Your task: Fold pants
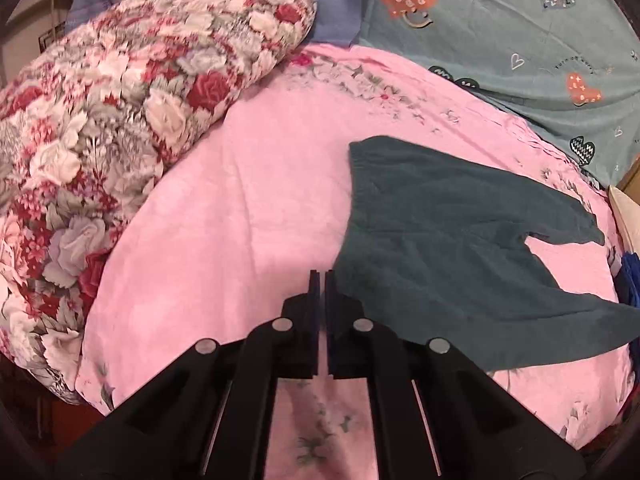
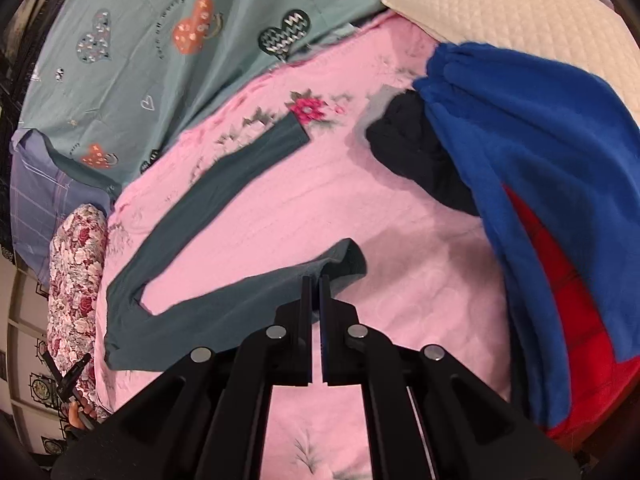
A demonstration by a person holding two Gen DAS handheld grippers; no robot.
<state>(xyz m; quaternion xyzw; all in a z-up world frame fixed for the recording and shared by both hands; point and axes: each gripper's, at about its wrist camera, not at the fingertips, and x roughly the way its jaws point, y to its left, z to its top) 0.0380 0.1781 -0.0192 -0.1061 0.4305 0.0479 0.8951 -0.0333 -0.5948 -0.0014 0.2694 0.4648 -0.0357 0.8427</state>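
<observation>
Dark teal pants [image 1: 440, 240] lie spread on the pink bedsheet [image 1: 240, 208], waistband toward the left gripper and the two legs splayed apart. My left gripper [image 1: 322, 276] is shut, its tips at the near corner of the waistband; whether it pinches cloth I cannot tell. In the right wrist view the pants [image 2: 192, 208] form a V. My right gripper [image 2: 316, 280] is shut at the hem of the near leg [image 2: 344, 260], which is lifted and curled at the tips.
A floral quilt [image 1: 100, 120] is piled on the left. A teal heart-print sheet [image 1: 520, 40] lies at the back. A pile of blue [image 2: 540, 160], red and black clothes and a cream pillow [image 2: 520, 12] sit on the right.
</observation>
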